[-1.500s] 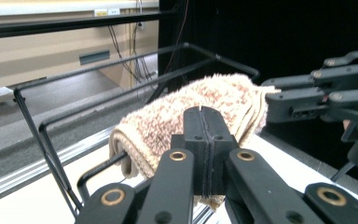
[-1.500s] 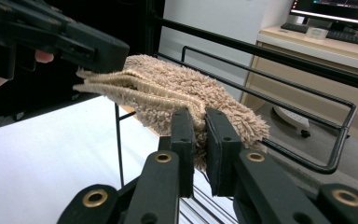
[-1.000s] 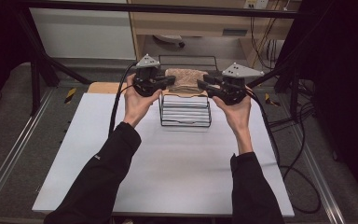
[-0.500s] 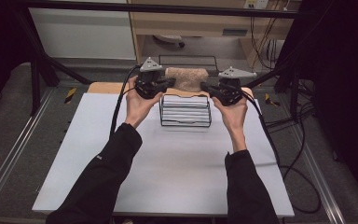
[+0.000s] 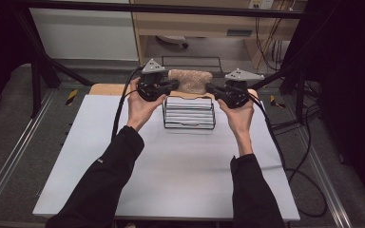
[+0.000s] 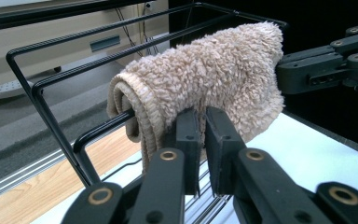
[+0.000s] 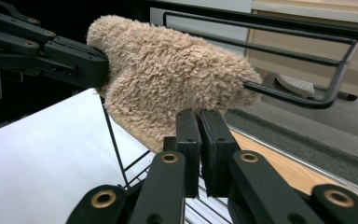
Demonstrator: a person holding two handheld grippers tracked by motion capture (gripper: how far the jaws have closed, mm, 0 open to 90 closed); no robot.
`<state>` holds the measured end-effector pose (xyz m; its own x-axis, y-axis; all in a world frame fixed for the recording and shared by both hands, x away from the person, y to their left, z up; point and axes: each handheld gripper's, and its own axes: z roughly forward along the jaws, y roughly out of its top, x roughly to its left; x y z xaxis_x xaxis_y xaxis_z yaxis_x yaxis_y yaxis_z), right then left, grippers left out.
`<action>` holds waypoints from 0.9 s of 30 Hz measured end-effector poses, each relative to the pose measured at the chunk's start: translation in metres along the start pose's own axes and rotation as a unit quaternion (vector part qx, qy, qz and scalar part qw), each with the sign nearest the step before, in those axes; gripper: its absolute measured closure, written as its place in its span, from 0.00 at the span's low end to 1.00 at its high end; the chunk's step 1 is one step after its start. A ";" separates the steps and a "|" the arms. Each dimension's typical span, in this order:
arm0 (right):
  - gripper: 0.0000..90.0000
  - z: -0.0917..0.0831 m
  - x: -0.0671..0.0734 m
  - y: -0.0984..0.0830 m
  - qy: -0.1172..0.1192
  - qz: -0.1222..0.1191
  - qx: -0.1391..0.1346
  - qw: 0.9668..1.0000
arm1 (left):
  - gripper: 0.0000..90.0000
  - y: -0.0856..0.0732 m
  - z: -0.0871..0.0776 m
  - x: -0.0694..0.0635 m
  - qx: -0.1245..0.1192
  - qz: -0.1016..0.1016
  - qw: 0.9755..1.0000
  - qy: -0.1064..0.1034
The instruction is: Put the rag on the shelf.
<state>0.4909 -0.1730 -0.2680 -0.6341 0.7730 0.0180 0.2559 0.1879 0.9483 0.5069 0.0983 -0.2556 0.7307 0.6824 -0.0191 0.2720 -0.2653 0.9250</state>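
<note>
Left gripper (image 5: 173,85): jaws together, pinching the lower edge of the towel (image 5: 190,80) at its left end; in the left gripper view the left gripper (image 6: 203,140) has its pads nearly touching, with a thin fold of the towel (image 6: 205,79) between them; log trend says the jaws have just been easing open slightly, pile still caught between them; left hand (image 5: 140,102) sits just left of the rack (image 5: 189,113).

Right gripper (image 5: 210,89): jaws together on the towel's right end; in the right gripper view the right gripper (image 7: 200,140) has its pads close, tips buried in the lower fringe of the towel (image 7: 168,79); whether fabric is truly clamped or just brushed, cannot tell for sure, reads as a pinch; right hand (image 5: 240,111) just right of the rack.

Towel: beige, fluffy, folded double and draped over the rack's top rear rail; hangs down both sides of that rail; both grippers meet it from opposite ends, at rail height.

Rack: black wire frame, upright, at the far-middle of the worktop (image 5: 171,166); wire floor with parallel bars visible under the towel.

Worktop: white sheet under the rack; bare wood strip (image 5: 105,89) showing behind the rack, far-left.
</note>
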 end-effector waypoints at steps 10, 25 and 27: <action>0.80 -0.019 0.001 0.003 0.013 0.015 -0.015 1.000 | 0.70 -0.003 -0.016 0.000 0.013 -0.005 1.000 0.001; 0.39 -0.038 0.008 -0.016 0.029 0.030 0.017 0.999 | 0.30 -0.042 -0.056 0.004 0.037 0.004 0.999 0.024; 0.32 -0.040 0.009 -0.020 0.026 0.030 0.019 0.999 | 0.25 -0.049 -0.062 0.006 0.045 -0.006 0.999 0.025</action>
<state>0.4506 -0.1937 -0.2745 -0.6534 0.7515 0.0914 0.3216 0.1663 0.9322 0.4588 0.1578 -0.2779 0.6961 0.7179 -0.0093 0.3377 -0.3159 0.8867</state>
